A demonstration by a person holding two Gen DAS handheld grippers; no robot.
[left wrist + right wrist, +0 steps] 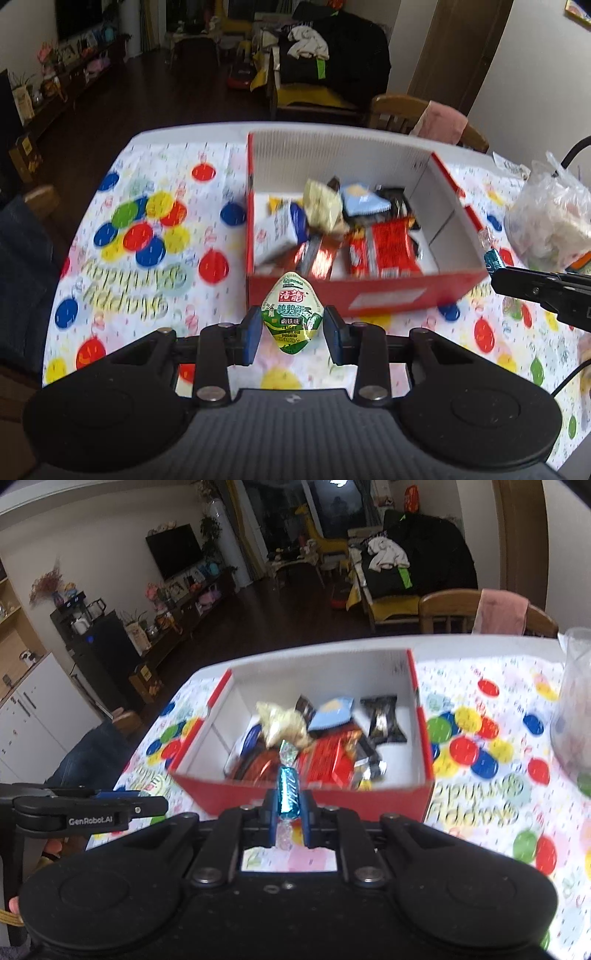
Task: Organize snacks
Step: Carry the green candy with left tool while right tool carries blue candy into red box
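Observation:
A red cardboard box with white inner walls holds several snack packets and stands on the spotted tablecloth. My left gripper is shut on a green and white egg-shaped snack pack, held above the cloth just in front of the box's near wall. My right gripper is shut on a blue foil-wrapped candy with twisted clear ends, also just short of the same box. In the left wrist view the right gripper shows at the right edge with the candy at its tip.
A clear plastic bag of more items lies right of the box, seen too as the bag. A wooden chair with a pink cloth stands behind the table. The cloth left of the box carries only its printed dots.

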